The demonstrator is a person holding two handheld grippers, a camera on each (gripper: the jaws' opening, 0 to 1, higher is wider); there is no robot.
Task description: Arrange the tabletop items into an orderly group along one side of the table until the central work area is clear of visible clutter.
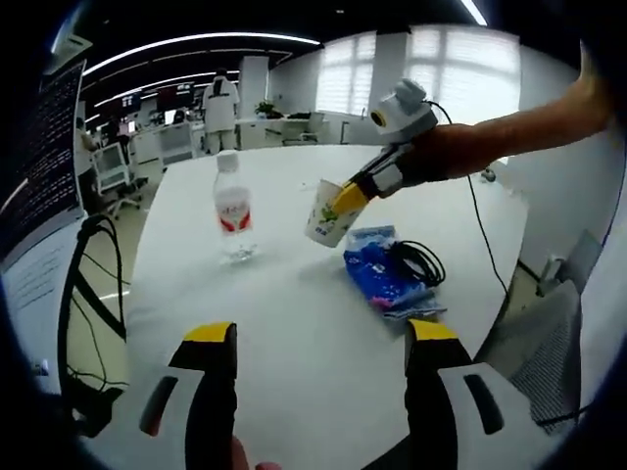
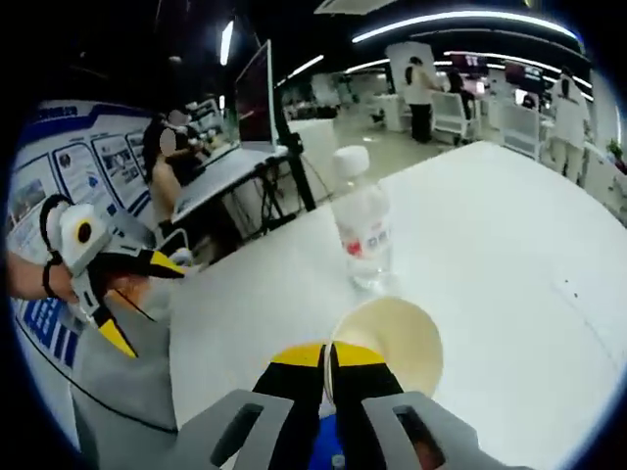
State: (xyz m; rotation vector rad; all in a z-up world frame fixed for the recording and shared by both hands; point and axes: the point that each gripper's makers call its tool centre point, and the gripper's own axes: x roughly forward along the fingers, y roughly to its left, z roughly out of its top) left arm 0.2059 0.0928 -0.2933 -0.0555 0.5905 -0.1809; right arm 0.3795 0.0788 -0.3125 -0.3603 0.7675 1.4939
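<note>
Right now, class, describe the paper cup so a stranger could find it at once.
On the white table, look beside the clear water bottle, above the blue packet. The paper cup hangs tilted, its rim pinched in the right gripper. It alone is off-white, open-topped and lifted off the table.

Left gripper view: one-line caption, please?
Right hand-held gripper lifts a tilted paper cup beside a water bottle and blue packet.
</note>
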